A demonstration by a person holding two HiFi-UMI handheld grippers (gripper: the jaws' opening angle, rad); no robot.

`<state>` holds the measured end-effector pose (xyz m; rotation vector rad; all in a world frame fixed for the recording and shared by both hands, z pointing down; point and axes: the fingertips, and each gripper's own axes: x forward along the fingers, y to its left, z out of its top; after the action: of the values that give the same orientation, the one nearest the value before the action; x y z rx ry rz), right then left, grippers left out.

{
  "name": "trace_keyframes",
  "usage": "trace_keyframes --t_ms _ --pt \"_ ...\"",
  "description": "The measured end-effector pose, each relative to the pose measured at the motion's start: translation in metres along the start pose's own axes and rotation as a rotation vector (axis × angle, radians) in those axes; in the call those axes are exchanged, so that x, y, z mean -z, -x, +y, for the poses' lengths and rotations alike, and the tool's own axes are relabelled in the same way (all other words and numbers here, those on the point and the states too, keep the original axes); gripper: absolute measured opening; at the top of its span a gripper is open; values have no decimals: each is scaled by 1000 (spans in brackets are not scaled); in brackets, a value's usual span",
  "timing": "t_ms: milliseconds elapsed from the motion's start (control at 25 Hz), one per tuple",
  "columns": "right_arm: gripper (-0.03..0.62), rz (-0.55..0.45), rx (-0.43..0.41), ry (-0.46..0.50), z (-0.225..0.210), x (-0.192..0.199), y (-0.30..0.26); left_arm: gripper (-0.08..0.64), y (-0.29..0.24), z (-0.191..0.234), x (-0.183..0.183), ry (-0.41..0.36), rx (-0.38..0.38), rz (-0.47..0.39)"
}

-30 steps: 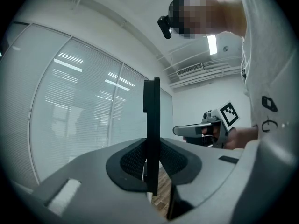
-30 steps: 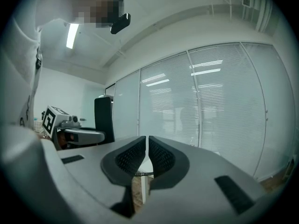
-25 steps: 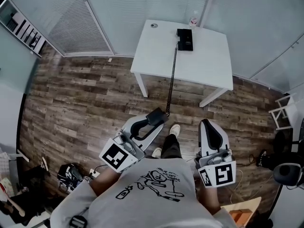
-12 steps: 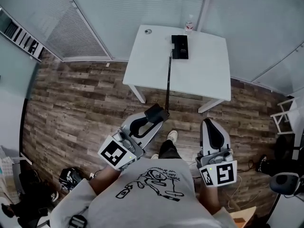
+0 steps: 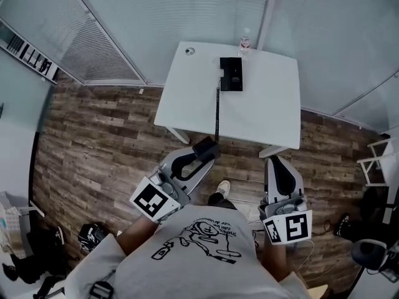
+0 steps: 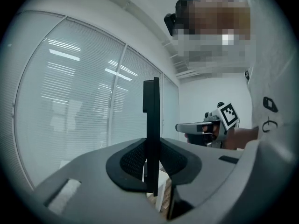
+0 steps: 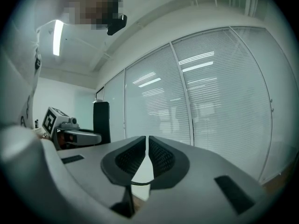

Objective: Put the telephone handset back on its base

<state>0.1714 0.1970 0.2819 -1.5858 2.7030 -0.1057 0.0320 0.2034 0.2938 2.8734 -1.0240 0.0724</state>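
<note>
Head view – my left gripper [image 5: 198, 156]: clamped on the black handset [image 5: 206, 148], carried in front of me over the wood floor [image 5: 93, 142], just short of the table's near edge.
Head view – handset: off its cradle and well apart from the base [image 5: 230, 74]. It is joined to the base only by the coiled cord [image 5: 217, 114], which runs across the tabletop and over the edge.
Head view – base: black, toward the far side of the white table [image 5: 268, 104], with nothing resting on it. A bottle [image 5: 244, 42] stands just behind it.
Head view – my right gripper [image 5: 278, 162]: held level beside my left one, carrying nothing.
Left gripper view – my fingers [image 6: 133, 160]: narrow, pressed on both flat sides of the handset [image 6: 151, 125], which stands upright between them as a thin dark slab. The hold looks square and firm to me.
Left gripper view – surroundings: blinds [image 6: 79, 106] ahead and my right gripper [image 6: 205, 127] off to the side. Neither table nor base shows here.
Right gripper view – my fingers [image 7: 161, 157]: nearly together with only a sliver of gap, and nothing in it.
Right gripper view – handset [image 7: 101, 120]: upright at the left, in my other gripper.
Done, as I judge it: the pick-up, since the handset is in hand and I face the table.
Left to do: reach the table, line the handset up along the base, lower it onto the cradle and let go. I'd call it under halfway.
</note>
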Motion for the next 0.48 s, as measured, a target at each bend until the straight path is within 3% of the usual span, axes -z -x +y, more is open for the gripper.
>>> trace_keyframes --t_ms 480 --pt "15 7 -17 4 -60 1 -31 72 -59 27 2 3 -38 8"
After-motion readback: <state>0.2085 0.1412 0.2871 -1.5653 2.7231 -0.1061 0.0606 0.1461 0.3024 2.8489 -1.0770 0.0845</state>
